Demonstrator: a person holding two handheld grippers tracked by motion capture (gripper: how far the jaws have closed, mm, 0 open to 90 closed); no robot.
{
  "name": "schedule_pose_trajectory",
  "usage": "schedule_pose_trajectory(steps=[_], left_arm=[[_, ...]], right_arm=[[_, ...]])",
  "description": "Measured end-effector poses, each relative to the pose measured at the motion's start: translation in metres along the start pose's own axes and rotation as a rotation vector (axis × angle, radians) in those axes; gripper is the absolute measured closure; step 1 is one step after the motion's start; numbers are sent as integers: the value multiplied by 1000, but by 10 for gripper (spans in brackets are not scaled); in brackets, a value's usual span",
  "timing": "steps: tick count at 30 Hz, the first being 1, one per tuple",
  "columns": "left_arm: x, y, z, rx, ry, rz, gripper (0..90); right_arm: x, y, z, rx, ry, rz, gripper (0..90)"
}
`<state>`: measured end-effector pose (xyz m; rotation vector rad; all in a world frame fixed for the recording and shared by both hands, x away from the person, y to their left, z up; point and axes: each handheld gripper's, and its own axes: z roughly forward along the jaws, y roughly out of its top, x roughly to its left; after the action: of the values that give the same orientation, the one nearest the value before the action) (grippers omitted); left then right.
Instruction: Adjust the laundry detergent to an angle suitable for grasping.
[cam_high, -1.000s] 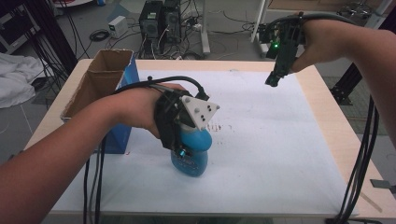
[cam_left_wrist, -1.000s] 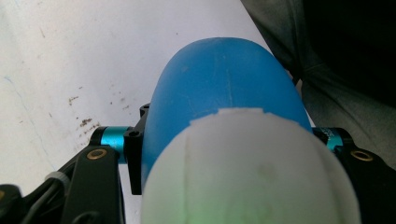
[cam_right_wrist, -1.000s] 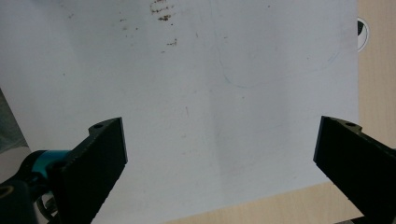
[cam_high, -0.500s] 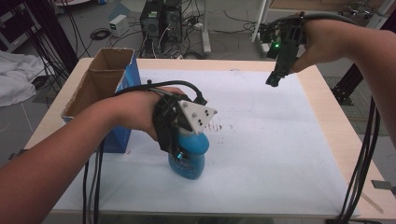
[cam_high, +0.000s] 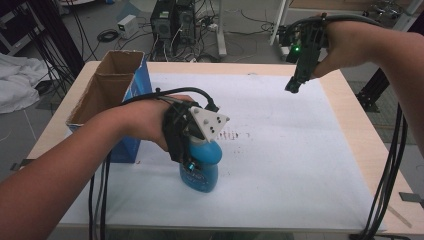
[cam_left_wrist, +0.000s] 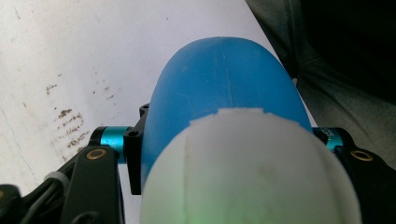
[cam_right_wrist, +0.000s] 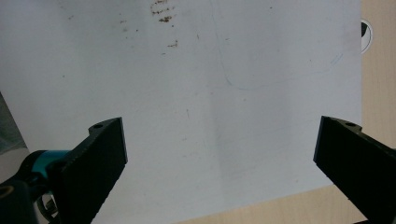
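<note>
The left tool (cam_high: 192, 165) is clenched on a blue bottle (cam_high: 202, 170) with a white cap (cam_left_wrist: 252, 172), which stands near the counter's (cam_high: 350, 125) front edge, just beside the blue cardboard box (cam_high: 107, 95) at its left edge. The right tool (cam_high: 292, 86) hangs released, jaws wide apart, above the counter's far right corner.

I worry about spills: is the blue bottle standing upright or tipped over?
Upright: the blue bottle stands on its base on the white sheet, with the left gripper clamped on it from above.
</note>
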<state>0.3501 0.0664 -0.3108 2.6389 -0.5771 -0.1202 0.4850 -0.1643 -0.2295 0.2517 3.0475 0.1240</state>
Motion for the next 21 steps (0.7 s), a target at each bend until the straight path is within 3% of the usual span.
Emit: schedule_pose_trajectory(steps=[14, 21], left_arm=[[-1, -1, -1, 15, -2, -26, 362], [-3, 0, -7, -25, 1, -56, 309]], right_arm=[[1, 0, 0, 4, 2, 2, 17], [0, 0, 0, -1, 3, -5, 17]])
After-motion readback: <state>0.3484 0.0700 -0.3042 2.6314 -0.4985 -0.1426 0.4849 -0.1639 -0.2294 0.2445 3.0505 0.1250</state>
